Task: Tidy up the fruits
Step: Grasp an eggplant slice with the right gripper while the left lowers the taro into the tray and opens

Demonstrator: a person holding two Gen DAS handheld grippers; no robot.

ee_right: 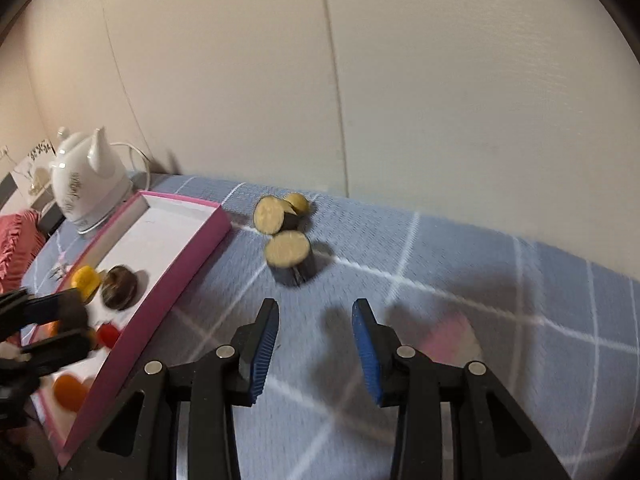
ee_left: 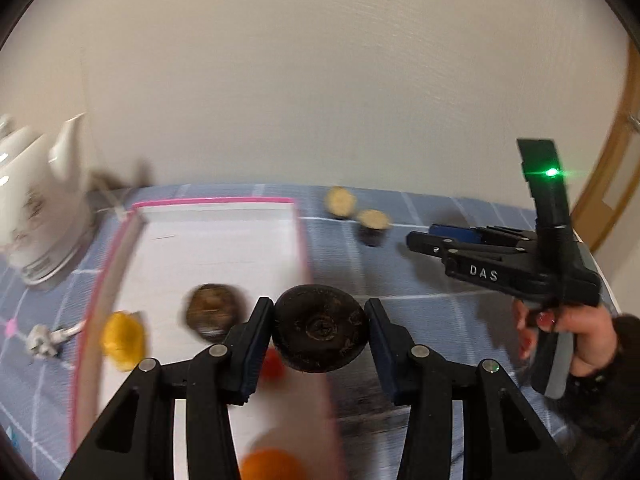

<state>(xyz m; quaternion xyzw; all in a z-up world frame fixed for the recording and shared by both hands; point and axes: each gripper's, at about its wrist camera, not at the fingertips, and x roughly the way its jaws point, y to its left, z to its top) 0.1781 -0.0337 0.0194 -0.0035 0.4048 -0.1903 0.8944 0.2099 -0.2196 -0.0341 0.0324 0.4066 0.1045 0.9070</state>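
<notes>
Pinching a dark round fruit piece (ee_left: 320,330), the left gripper (ee_left: 320,336) has one pad on each flank; the piece sits squarely between the two fingers (ee_left: 252,344), near their tips, raised above the right rim of the pink-edged tray (ee_left: 216,202). In the left wrist view its dark face with a central stem mark looks toward the camera.

Right gripper (ee_right: 316,344): fingers (ee_right: 264,344) spread, nothing between them, only the blue checked cloth (ee_right: 480,280) below. Three cut pieces with pale faces lie ahead of those tips, well apart from them: one nearest (ee_right: 289,255), two touching behind it (ee_right: 272,214) and (ee_right: 298,202). The left wrist view shows only two of them (ee_left: 340,201), (ee_left: 373,222).

In the tray, counted from the right wrist view: one yellow piece (ee_right: 85,279), one dark brown round piece (ee_right: 119,286), one red piece (ee_right: 108,334), one orange piece (ee_right: 70,392). The left gripper (ee_right: 48,332) covers part of the tray there, so more may be hidden. The left wrist view shows the same four, blurred.

Outward: one white kettle (ee_right: 86,184) on its base just behind the tray's far left corner, its cord running up along the wall. One small white plug-like thing (ee_left: 42,340) lies on the cloth left of the tray. Pink fabric (ee_right: 18,240) at the far left edge. A person's hand (ee_left: 576,340) holds the right gripper (ee_left: 424,240) over the table at right in the left wrist view.
</notes>
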